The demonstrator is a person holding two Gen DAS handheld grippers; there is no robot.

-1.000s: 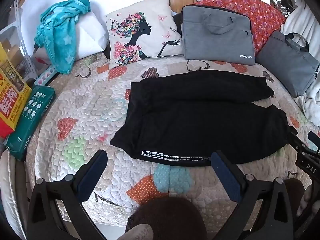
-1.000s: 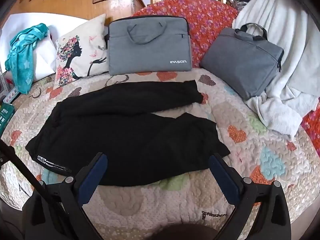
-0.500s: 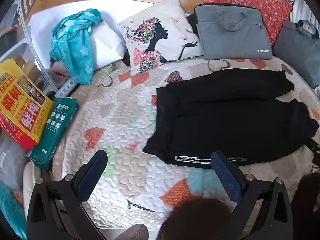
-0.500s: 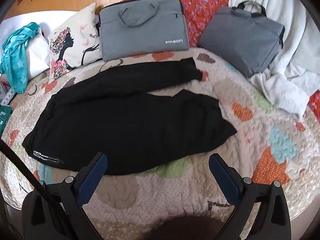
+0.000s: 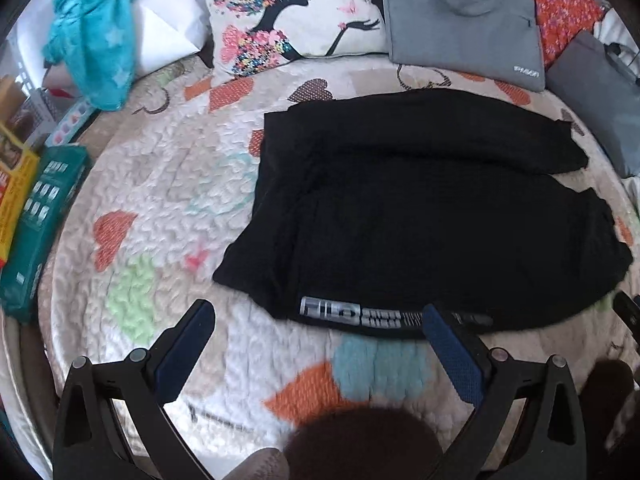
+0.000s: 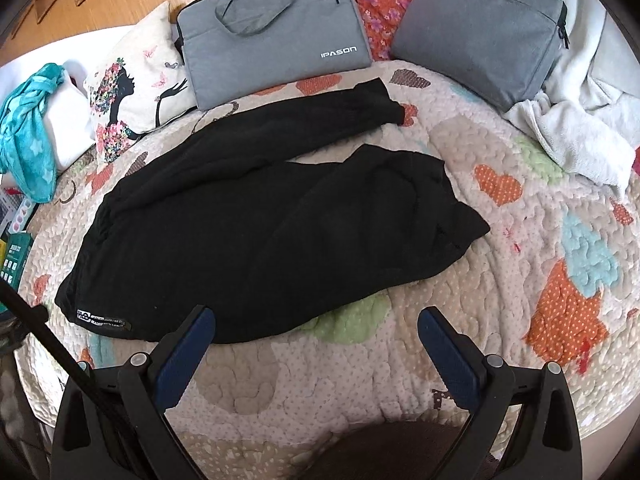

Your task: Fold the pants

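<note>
Here we see black pants [image 5: 420, 216] spread flat across a heart-patterned quilt [image 5: 160, 208], waist toward the left, the two legs parting toward the right, a white printed label [image 5: 352, 314] on the near edge. Our left gripper [image 5: 316, 340] hovers over that label edge, fingers spread wide and holding nothing. Our right gripper [image 6: 316, 340] hangs above the near hem, equally wide and empty. Two grey bags [image 6: 272, 28] and a pillow [image 5: 288, 16] sit behind.
</note>
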